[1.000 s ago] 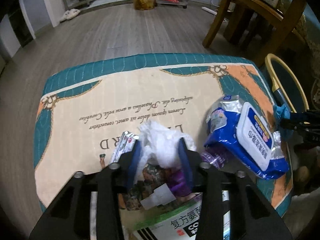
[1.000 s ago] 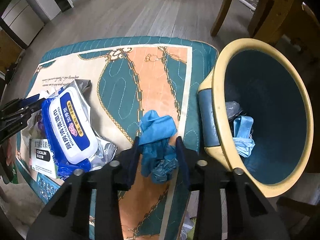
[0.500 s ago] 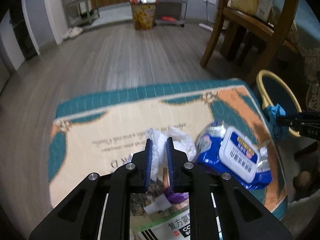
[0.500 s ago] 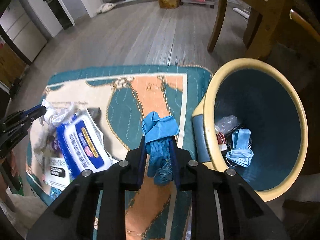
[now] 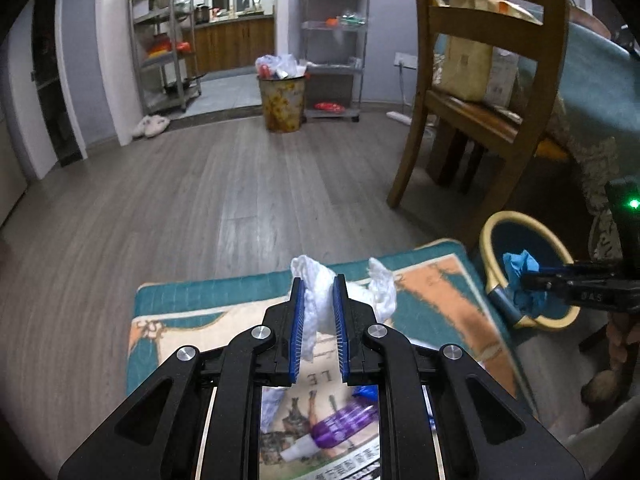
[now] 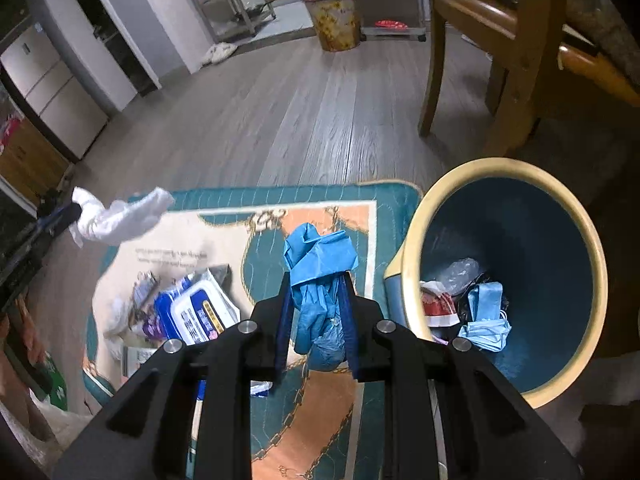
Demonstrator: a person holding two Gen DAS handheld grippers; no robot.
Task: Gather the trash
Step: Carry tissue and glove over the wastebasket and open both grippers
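Both my grippers are clamped on trash above the rug point(image 6: 224, 240): left gripper point(image 5: 318, 312) pinches a white tissue point(image 5: 316, 308), right gripper point(image 6: 316, 312) a blue glove point(image 6: 316, 280) beside the bin point(image 6: 416, 240).

The left hand-held gripper point(image 5: 318, 300) is black with blue ribbed pads, closed on a white crumpled tissue point(image 5: 316, 308). The right hand-held gripper point(image 6: 316, 312), black too, grips a bright blue glove point(image 6: 318, 280). The rug point(image 6: 224, 232) is teal, cream and orange with a gold chain pattern. The bin point(image 6: 592, 248) is cream-rimmed, dark blue inside. The wipes pack point(image 6: 192, 316) is blue and white.
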